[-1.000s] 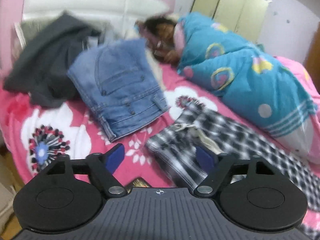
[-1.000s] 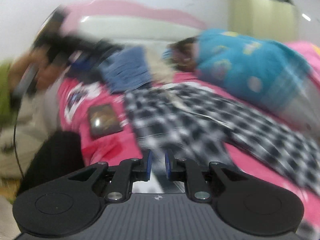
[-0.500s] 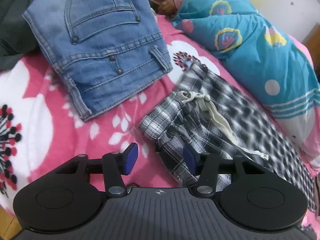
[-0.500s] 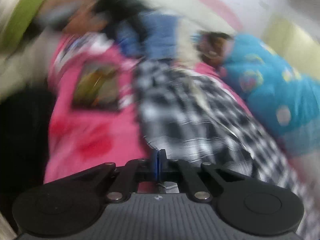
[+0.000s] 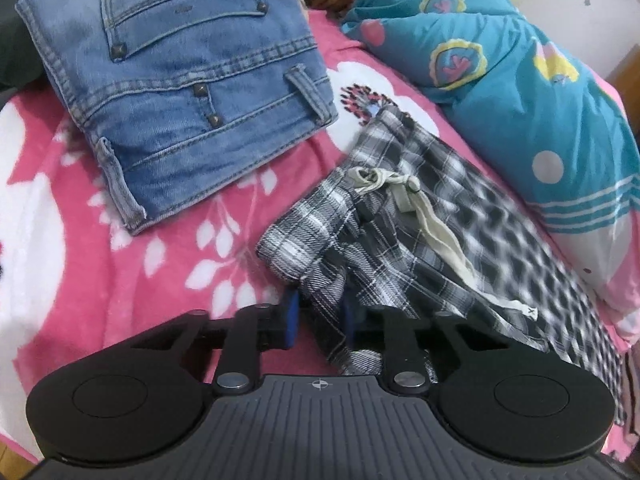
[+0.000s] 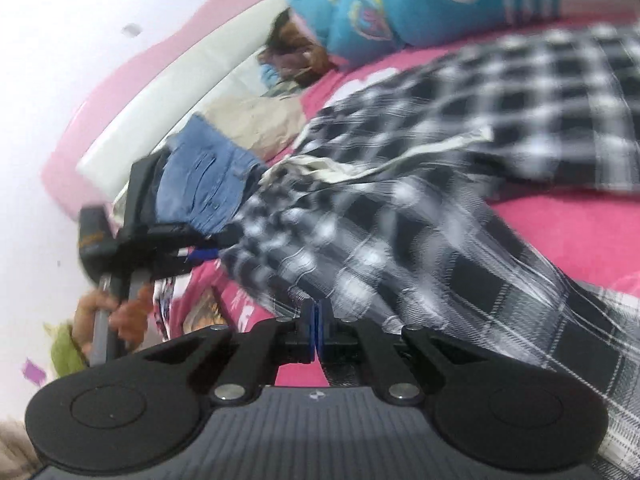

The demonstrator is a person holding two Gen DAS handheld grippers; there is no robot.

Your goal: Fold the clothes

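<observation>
Black-and-white plaid trousers [image 5: 400,240] with a cream drawstring [image 5: 424,216] lie crumpled on a pink floral bedspread [image 5: 160,260]. My left gripper [image 5: 318,318] is shut on a bunched fold at the near waistband corner. In the right wrist view the same trousers [image 6: 400,220] are blurred and partly lifted. My right gripper [image 6: 316,320] has its blue pads pressed together at the cloth's near edge. The left gripper [image 6: 200,254] shows there too, at the trousers' far-left corner.
Folded blue jeans [image 5: 180,80] lie to the left of the trousers, with a dark garment [image 5: 12,20] beyond them. A person under a teal blanket [image 5: 500,60] lies along the right side of the bed. A hand [image 6: 120,312] holds the left gripper's handle.
My left gripper dropped to the waistband corner and its fingers drew in around the plaid cloth. My right gripper went from slightly open to shut, then tilted as the trousers lifted.
</observation>
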